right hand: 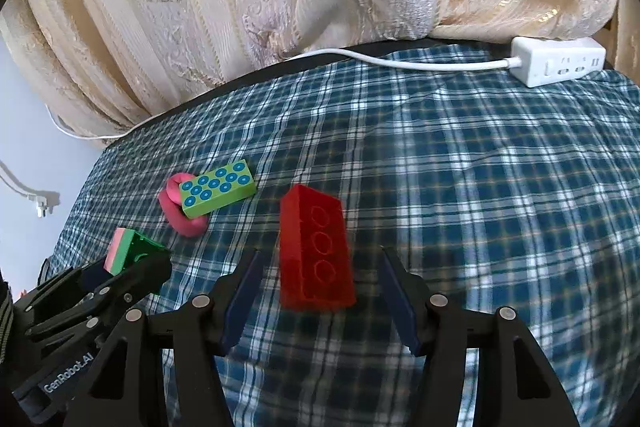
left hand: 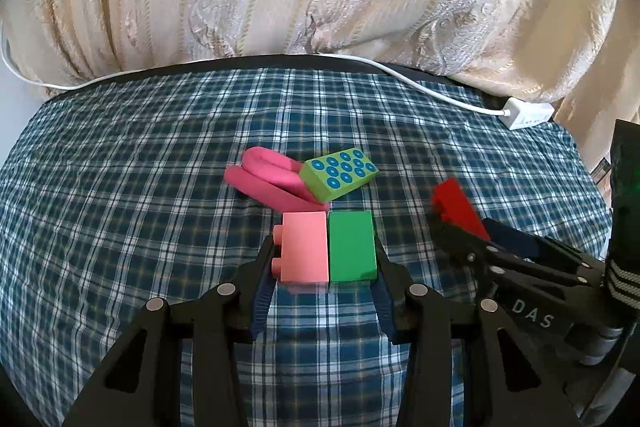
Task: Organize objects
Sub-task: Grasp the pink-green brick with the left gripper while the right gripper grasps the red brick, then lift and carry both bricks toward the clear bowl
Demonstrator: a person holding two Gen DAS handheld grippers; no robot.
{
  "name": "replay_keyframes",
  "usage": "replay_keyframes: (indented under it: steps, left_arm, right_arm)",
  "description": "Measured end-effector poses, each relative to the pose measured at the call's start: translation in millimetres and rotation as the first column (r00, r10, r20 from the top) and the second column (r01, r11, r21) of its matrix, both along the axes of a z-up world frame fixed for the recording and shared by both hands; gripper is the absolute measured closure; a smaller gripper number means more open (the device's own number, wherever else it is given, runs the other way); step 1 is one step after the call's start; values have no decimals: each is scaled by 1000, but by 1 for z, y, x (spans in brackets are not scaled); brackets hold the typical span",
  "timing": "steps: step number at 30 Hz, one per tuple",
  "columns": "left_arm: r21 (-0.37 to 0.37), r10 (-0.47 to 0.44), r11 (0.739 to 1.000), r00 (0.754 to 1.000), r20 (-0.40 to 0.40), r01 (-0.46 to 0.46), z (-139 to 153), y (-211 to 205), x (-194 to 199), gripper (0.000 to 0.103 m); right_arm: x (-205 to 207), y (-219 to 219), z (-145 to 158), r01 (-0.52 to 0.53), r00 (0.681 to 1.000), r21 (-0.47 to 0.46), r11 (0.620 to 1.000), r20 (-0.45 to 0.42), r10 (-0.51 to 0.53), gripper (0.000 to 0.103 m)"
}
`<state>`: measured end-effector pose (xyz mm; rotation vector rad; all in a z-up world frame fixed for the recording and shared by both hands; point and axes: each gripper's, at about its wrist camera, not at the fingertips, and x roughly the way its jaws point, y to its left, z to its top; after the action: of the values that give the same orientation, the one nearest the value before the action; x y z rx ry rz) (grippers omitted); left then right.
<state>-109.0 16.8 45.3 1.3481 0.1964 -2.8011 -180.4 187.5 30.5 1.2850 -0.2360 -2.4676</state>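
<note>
pink (left hand: 304, 247) and green bricks (left hand: 352, 246) in left claw (left hand: 324, 259)

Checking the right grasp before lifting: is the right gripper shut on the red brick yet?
Open. The right gripper has both fingers standing apart from the red brick.

Two joined bricks (left hand: 329, 247) sit side by side between the left gripper (left hand: 325, 267) fingers, above the checked cloth (left hand: 140, 187). Behind them, a dotted block (left hand: 339, 174) leans on a folded piece (left hand: 268, 183). To the right, a lone brick (right hand: 314, 251) lies between the right gripper (right hand: 318, 301) fingers, apparently untouched. A power strip (right hand: 560, 61) sits at the far right edge, its cable (right hand: 400, 61) along the back.
</note>
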Motion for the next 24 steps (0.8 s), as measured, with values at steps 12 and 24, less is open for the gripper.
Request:
replay_keyframes:
  steps: [12,24]
  left_arm:
    - [-3,-8,1000,1000,2,8,-1,4,-1,58]
    - [-3,-37,999,999,-18,37,7,13,6,58]
  right_arm:
    - [3,-7,0,-15,1000,42,999,-18,15,65]
    - [38,-2,20,12,996,45,999,-85,-8,65]
